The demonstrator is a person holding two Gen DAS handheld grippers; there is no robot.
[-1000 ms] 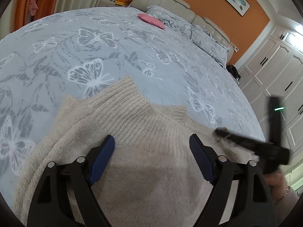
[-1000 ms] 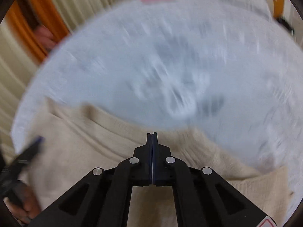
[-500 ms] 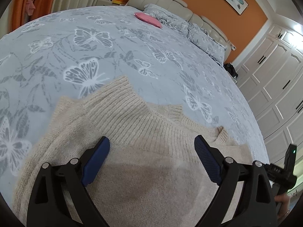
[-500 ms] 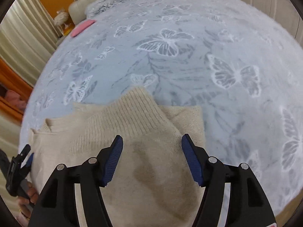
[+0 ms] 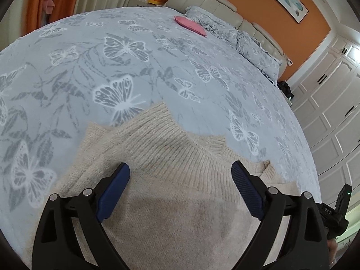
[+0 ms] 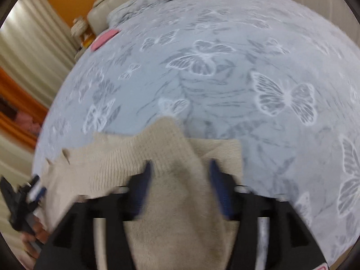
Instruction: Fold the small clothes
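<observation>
A beige knit sweater (image 5: 175, 193) lies partly folded on the bed, its ribbed sleeve cuff laid across the body toward the far edge. My left gripper (image 5: 180, 180) is open, its blue pads spread wide just above the sweater, holding nothing. My right gripper (image 6: 180, 180) is open over the same sweater (image 6: 175, 202), which shows blurred in the right wrist view, the folded sleeve lying between its pads. The right gripper's body shows at the lower right edge of the left wrist view (image 5: 337, 211); the left gripper shows at the far left of the right wrist view (image 6: 20, 200).
The bed has a light blue butterfly-print cover (image 5: 157, 67). A folded pink item (image 5: 190, 22) lies near the pillows (image 5: 252, 45) and headboard. White wardrobe doors (image 5: 333, 103) stand at the right; curtains are on the left.
My right gripper went from shut to open and swung round over the sweater's folded sleeve, still moving. My left gripper stayed open and shifted slightly above the sweater.
</observation>
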